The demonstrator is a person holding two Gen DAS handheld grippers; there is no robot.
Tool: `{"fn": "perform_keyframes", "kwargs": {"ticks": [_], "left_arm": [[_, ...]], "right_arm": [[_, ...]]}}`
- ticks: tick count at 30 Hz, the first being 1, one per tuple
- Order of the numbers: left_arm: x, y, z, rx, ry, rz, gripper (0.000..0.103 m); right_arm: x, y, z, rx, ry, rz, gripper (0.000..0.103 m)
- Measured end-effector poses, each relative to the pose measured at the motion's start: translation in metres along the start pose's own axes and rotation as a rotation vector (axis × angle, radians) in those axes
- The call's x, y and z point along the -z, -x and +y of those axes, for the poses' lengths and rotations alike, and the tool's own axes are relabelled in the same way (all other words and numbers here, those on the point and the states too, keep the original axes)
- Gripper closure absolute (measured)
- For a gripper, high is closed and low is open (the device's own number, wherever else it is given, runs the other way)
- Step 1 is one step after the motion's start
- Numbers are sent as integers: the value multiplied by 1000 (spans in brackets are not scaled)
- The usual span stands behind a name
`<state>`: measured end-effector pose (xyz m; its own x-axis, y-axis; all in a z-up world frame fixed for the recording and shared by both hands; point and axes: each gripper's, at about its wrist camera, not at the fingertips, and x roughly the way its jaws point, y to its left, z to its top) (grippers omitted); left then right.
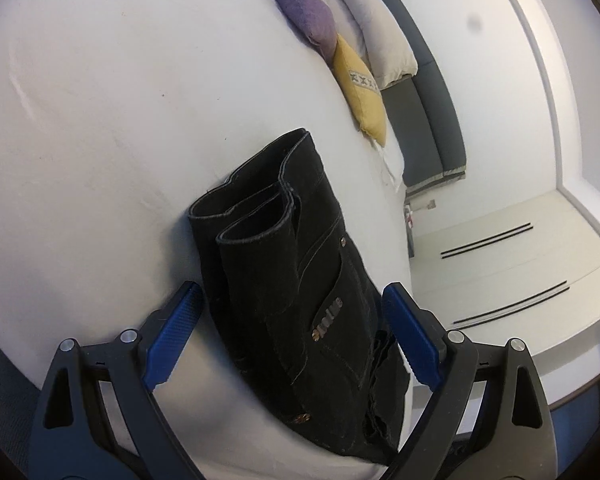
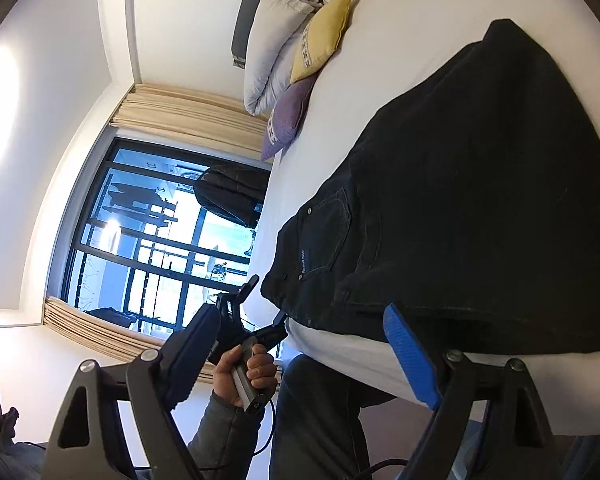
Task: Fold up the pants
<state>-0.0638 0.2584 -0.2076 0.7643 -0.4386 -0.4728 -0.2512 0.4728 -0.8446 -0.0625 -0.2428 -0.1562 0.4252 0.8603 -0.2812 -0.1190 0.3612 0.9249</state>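
While both grippers stand wide open with nothing between their pads, the pants (image 1: 300, 280) lie folded on the bed (image 1: 100, 120), near its edge. Left wrist view: the left gripper (image 1: 292, 332) points down at the pants; its blue pads (image 1: 176, 332) flank the black fabric without pressing on it. Two leg hems lie stacked on top, at the far end of the bundle, and a pocket with metal rivets faces up. Beyond, a yellow pillow (image 1: 362, 92) and a purple pillow (image 1: 304, 8) lean on white pillows (image 1: 372, 28) at the dark headboard (image 1: 432, 92). Right wrist view: the right gripper (image 2: 300, 356) is off the bed's edge; one pad lies just below the fold, apart from it. A back pocket (image 2: 328, 236) shows on the pants (image 2: 480, 200). A hand (image 2: 244, 372) grips the other tool's handle, in front of the window (image 2: 152, 240) and curtain (image 2: 188, 108).
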Motion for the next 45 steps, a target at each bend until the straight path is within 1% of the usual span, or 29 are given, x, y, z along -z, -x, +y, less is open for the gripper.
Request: {"fn": "perform_keyframes", "kwargs": {"ticks": [1,2,3,4,5,6,7,9,11,12,13,16,20,22,24,26,28,30,32,33,35,36,37,39,41,43,45], "left_arm": [[-1,-3,2,10,4,-2,13],[-1,-5,4,16,12,-3,17],[-2,-9,7,17,22,-4,29],[-3,-11,10,13,33,-2,44],[-3,-13,13,8,42,1,52],[-3,-15,16,1,52,4,66],[-5,-23,17,-3,62,7,72],[-7,-26,18,3,80,4,74],[-8,-28,18,0,84,0,80],[-8,-29,18,-5,82,-1,85],[-9,-29,16,-7,78,-2,88],[-11,-30,12,-10,68,-7,92],[-13,-28,2,-12,47,-20,93],[-16,-31,-11,-19,21,-29,94],[-14,-26,-32,-38,-49,-38,94],[-10,-23,-59,-41,-131,-38,94],[-1,-25,-96,-49,-246,-30,94],[18,-33,-141,-52,-398,-8,94],[51,-50,-186,-57,-571,38,94],[73,-64,-205,-64,-662,73,94],[114,-89,-226,-69,-788,146,94],[136,-103,-231,-68,-833,189,94],[149,-111,-234,-66,-856,218,94],[178,-122,-237,-45,-891,271,93],[194,-128,-241,-37,-925,297,94],[203,-136,-244,-41,-949,321,93],[205,-143,-244,-47,-940,328,94]], "right_arm": [[0,0,0,0,-3,2,16],[1,0,0,0,-4,4,16],[2,-1,-2,0,-5,6,16],[3,2,-2,3,-7,7,16],[4,3,-2,4,-10,7,16],[5,4,-2,5,-13,6,16],[5,5,-2,5,-14,5,16],[6,9,-3,11,-17,0,16],[7,13,-4,14,-22,-6,16],[8,16,-5,16,-23,-8,16],[9,20,-6,23,-23,-11,16],[11,26,-7,51,-28,-16,16],[8,21,-4,114,6,0,16],[7,22,-2,135,20,1,16],[4,20,-2,147,23,3,16],[-1,20,-2,180,37,5,16],[-7,19,-3,196,45,7,16],[-16,19,-3,210,47,0,16],[-28,19,-1,213,47,-9,16],[-33,18,0,208,47,-8,16],[-47,16,3,200,48,-2,16],[-52,15,5,189,43,-1,16],[-60,14,6,166,30,4,16],[-69,17,8,158,8,-1,16],[-77,26,13,137,8,-26,12],[-80,27,21,156,44,-20,11],[-80,22,24,182,62,20,11]]}}
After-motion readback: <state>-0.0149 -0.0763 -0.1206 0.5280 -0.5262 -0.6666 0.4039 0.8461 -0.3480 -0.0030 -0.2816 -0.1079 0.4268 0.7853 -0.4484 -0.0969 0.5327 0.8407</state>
